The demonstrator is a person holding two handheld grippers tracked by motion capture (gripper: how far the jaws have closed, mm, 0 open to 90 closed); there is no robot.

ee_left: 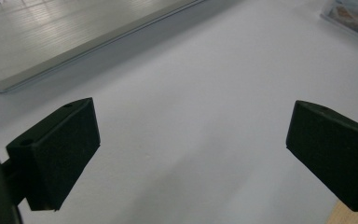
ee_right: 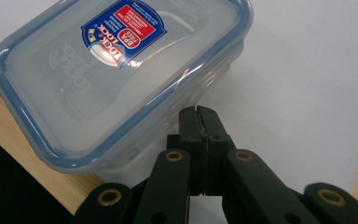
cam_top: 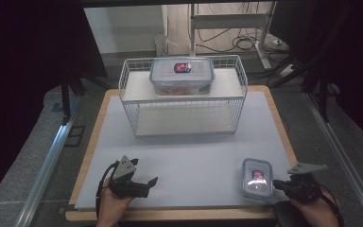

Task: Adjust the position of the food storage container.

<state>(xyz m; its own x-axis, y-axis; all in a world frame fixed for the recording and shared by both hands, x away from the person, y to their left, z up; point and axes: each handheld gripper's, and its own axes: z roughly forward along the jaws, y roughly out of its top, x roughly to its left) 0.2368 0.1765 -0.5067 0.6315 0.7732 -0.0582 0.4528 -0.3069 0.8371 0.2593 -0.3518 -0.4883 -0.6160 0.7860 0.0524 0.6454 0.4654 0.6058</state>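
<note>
The right gripper (ee_right: 200,114) is closed tight, right next to the small box (ee_right: 121,74). The left gripper (ee_left: 191,154) is wide open.

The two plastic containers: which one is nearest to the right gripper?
The small container at the table's front right edge, directly beside the shut right gripper. The large container sits far off, on top of the white wire rack.

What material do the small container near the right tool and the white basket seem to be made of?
Small container: probably clear plastic, glossy, since the lid is see-through with reflections and has a blue rim. Basket: likely metal wire with a white coating, judging by its thin grid of bars.
</note>
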